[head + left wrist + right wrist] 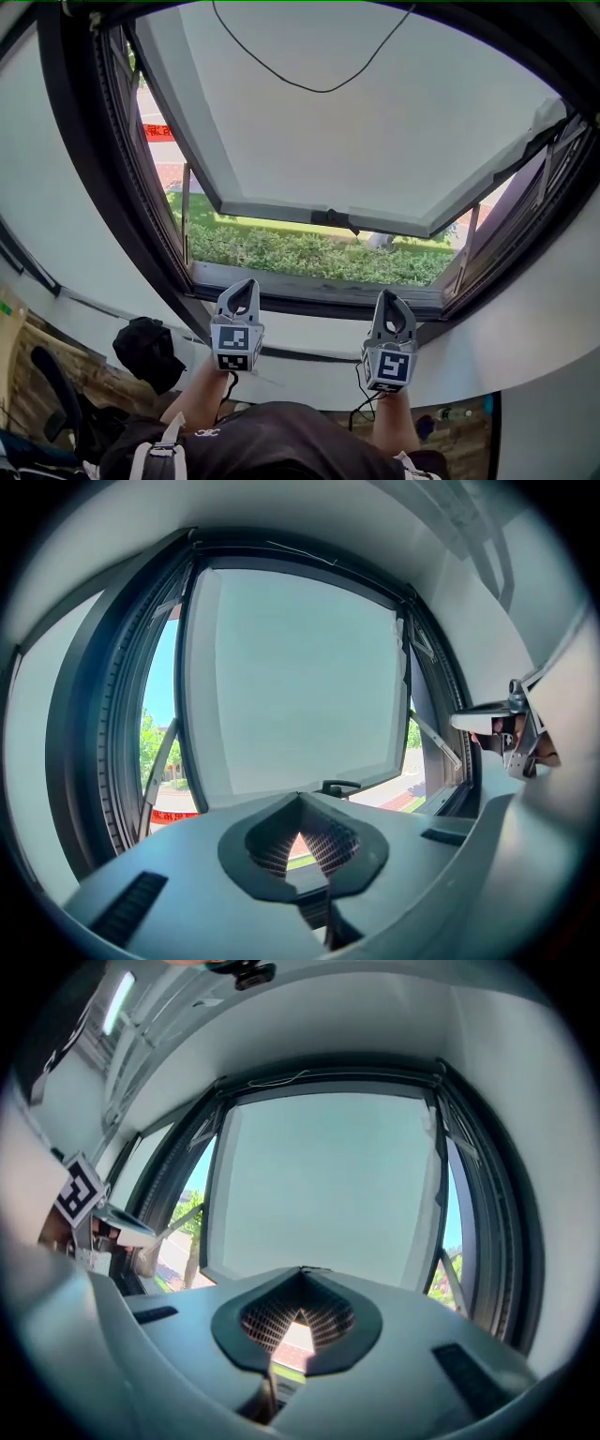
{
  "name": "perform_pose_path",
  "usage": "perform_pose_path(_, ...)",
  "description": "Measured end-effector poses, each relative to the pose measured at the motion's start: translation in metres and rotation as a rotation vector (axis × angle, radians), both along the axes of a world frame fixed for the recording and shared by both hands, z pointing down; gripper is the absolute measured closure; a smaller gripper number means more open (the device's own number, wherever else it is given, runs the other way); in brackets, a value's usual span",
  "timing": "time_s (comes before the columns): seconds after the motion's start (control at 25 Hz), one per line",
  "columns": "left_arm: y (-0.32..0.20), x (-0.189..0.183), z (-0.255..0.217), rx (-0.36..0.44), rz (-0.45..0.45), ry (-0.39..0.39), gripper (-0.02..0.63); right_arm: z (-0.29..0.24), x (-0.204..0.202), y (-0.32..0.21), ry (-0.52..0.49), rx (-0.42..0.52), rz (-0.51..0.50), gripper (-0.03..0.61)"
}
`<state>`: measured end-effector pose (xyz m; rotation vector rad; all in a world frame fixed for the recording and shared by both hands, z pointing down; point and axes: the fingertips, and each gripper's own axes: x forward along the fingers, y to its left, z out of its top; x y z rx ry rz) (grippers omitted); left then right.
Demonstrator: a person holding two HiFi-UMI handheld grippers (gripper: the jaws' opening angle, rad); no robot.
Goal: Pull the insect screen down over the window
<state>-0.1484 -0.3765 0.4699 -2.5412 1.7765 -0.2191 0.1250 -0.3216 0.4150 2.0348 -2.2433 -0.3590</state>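
Observation:
The window's sash [375,131] is swung outward, with a black handle [333,218] on its lower edge. A thin black cord [319,89] hangs in a loop from the top of the frame; I cannot make out the screen itself. My left gripper [246,286] and right gripper [387,298] are held side by side in front of the dark sill [309,298], apart from it. Both are shut with nothing in them. The left gripper view has its closed tips [300,799] aimed at the sash. In the right gripper view the closed tips [301,1271] do the same.
A green hedge [309,253] and a red banner [157,131] lie outside. White wall curves round the dark window frame [94,187]. A black cap-like object [145,349] sits low at the left. The person's arms and dark shirt fill the bottom.

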Motion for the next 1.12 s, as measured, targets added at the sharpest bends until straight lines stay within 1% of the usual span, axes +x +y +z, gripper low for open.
perform_pose_path(0.08,-0.003,-0.004,-0.009,0.034,-0.010,-0.031,0.603,-0.008,0.009,-0.003,0.083,0.019,0.038,0.574)
perform_pose_path(0.16,-0.005,-0.005,-0.018,0.081,-0.011,-0.106,0.601,-0.015,0.015,-0.005,0.168,0.036,0.072,0.574)
perform_pose_path(0.2,-0.006,-0.005,-0.023,0.114,-0.012,-0.170,0.601,-0.017,0.018,-0.004,0.233,0.036,0.086,0.574)
perform_pose_path(0.24,-0.006,-0.004,-0.028,0.156,-0.017,-0.254,0.601,-0.018,0.019,-0.004,0.318,0.027,0.097,0.574)
perform_pose_path(0.36,-0.007,-0.004,-0.045,0.303,-0.053,-0.553,0.598,-0.018,0.028,-0.005,0.585,-0.021,0.132,0.572)
perform_pose_path(0.4,-0.007,-0.004,-0.049,0.338,-0.060,-0.628,0.592,-0.019,0.034,-0.005,0.647,-0.030,0.149,0.571)
perform_pose_path(0.44,-0.008,-0.005,-0.052,0.357,-0.059,-0.683,0.573,-0.020,0.040,-0.006,0.691,-0.037,0.166,0.571)
perform_pose_path(0.48,-0.010,-0.006,-0.052,0.361,-0.052,-0.721,0.546,-0.022,0.046,-0.006,0.718,-0.041,0.177,0.571)
perform_pose_path(0.52,-0.012,-0.007,-0.052,0.354,-0.043,-0.749,0.528,-0.024,0.051,-0.005,0.730,-0.046,0.182,0.546)
perform_pose_path(0.56,-0.014,-0.010,-0.051,0.345,-0.036,-0.774,0.507,-0.025,0.057,-0.004,0.730,-0.051,0.183,0.483)
perform_pose_path(0.6,-0.016,-0.014,-0.050,0.342,-0.035,-0.799,0.486,-0.027,0.062,-0.003,0.724,-0.058,0.187,0.445)
perform_pose_path(0.68,-0.020,-0.023,-0.055,0.352,-0.051,-0.835,0.477,-0.030,0.075,0.001,0.723,-0.068,0.214,0.437)
perform_pose_path(0.72,-0.021,-0.028,-0.060,0.360,-0.062,-0.841,0.476,-0.031,0.082,0.002,0.730,-0.071,0.229,0.437)
perform_pose_path(0.88,-0.027,-0.046,-0.091,0.382,-0.090,-0.830,0.474,-0.038,0.101,0.009,0.739,-0.068,0.269,0.438)
perform_pose_path(0.96,-0.031,-0.054,-0.110,0.402,-0.109,-0.847,0.474,-0.047,0.108,0.010,0.754,-0.062,0.292,0.442)
perform_pose_path(1.04,-0.035,-0.064,-0.129,0.427,-0.141,-0.878,0.474,-0.063,0.115,0.010,0.777,-0.042,0.318,0.449)
perform_pose_path(1.12,-0.038,-0.075,-0.147,0.444,-0.170,-0.890,0.474,-0.081,0.120,0.011,0.810,-0.020,0.335,0.451)
